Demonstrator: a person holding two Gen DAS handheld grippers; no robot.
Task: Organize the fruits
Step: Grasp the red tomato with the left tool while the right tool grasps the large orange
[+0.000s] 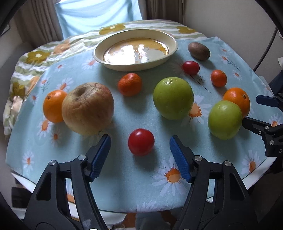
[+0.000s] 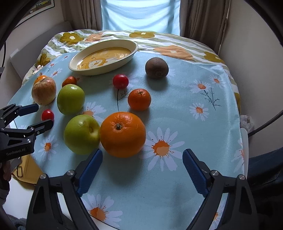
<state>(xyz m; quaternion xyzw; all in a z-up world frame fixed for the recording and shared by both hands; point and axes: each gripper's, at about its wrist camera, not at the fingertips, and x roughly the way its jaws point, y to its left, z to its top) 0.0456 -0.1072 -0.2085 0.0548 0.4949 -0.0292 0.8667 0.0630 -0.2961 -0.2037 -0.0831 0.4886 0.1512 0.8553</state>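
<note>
Fruits lie loose on the counter (image 2: 176, 123), plate (image 1: 99, 56) bare; we hold both tools (image 1: 139, 150) (image 2: 142, 169) spread apart, gripping nothing.

We're getting soft daylight pouring through the window (image 2: 140, 14) at the back, glaring off the plate (image 1: 135, 50) and throwing gentle shadows toward us under the fruit; fisheye bending is curving the tablecloth (image 2: 185, 109), corners are going black, focus is holding sharp
</note>
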